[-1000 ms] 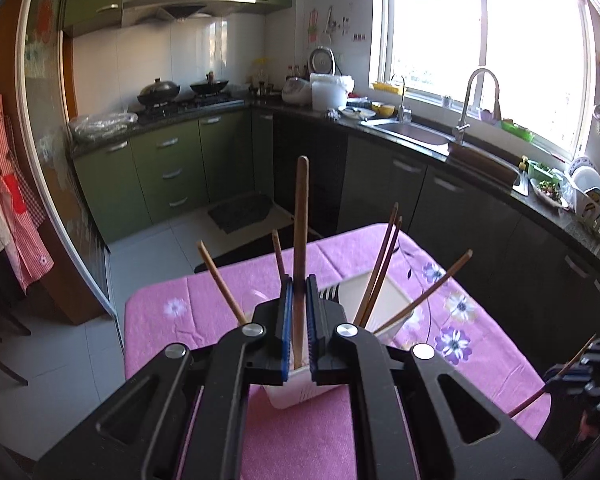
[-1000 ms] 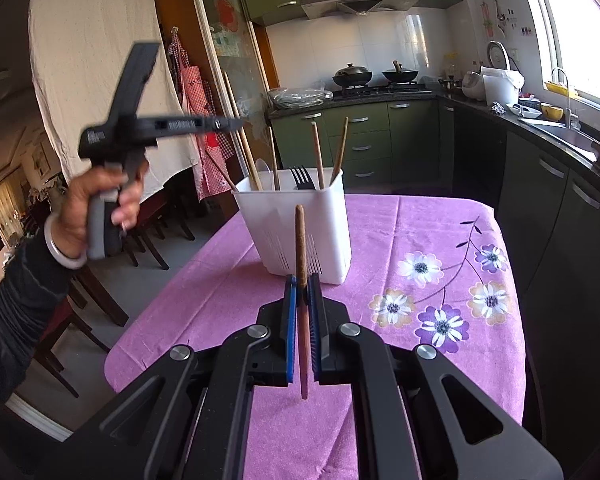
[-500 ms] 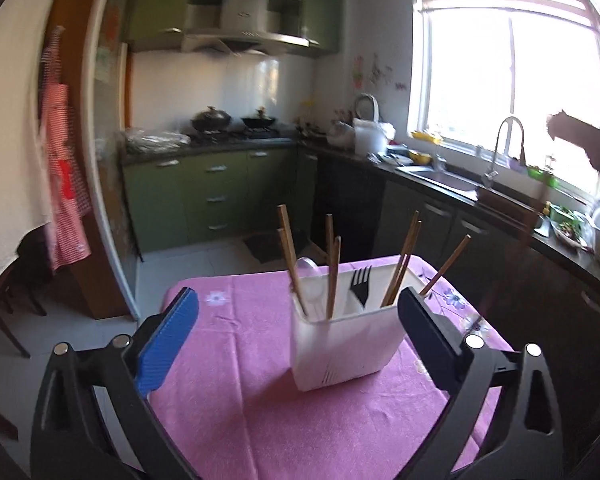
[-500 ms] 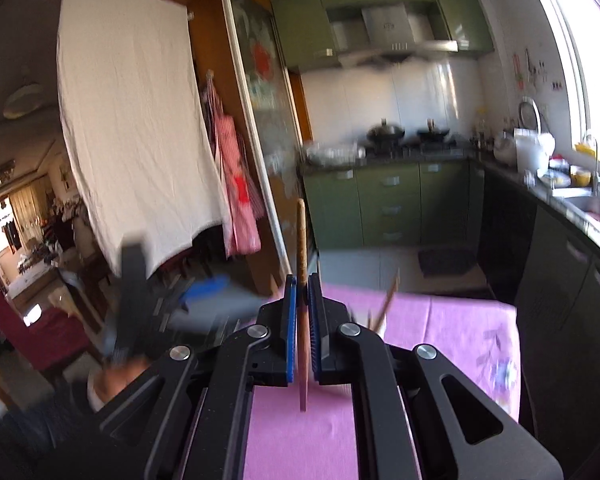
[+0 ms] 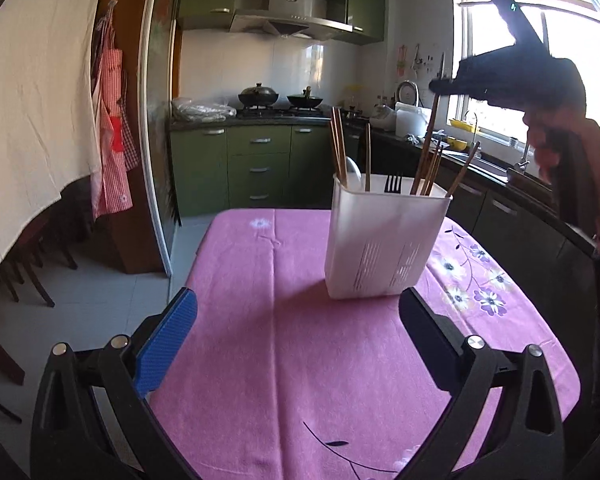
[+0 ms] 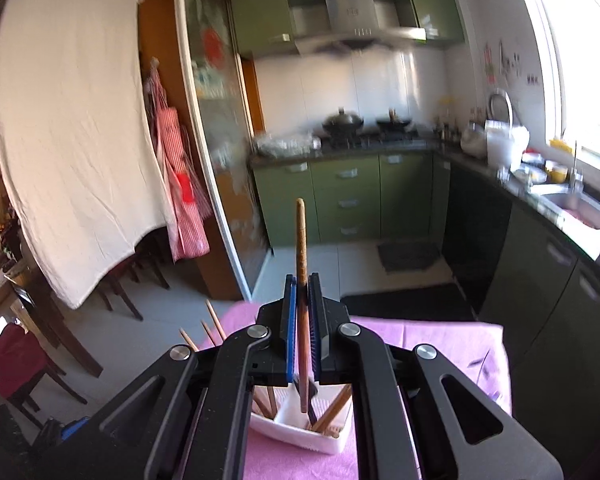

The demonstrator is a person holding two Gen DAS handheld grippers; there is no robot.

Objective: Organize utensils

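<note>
Over pink tablecloth (image 5: 320,360), left claw (image 5: 298,340) gapes empty; right claw (image 6: 304,334) clamps a chopstick (image 6: 301,248) above the white holder (image 6: 300,434).

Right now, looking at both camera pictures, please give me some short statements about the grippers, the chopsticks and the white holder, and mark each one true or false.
1. The left gripper is open and holds nothing. True.
2. The right gripper is open. False: it is shut on a chopstick.
3. The white holder stands upright on the pink tablecloth. True.
4. The holder contains only chopsticks. False: a black fork is also inside.
5. The right gripper is above the holder, its chopstick pointing down into it. True.
</note>
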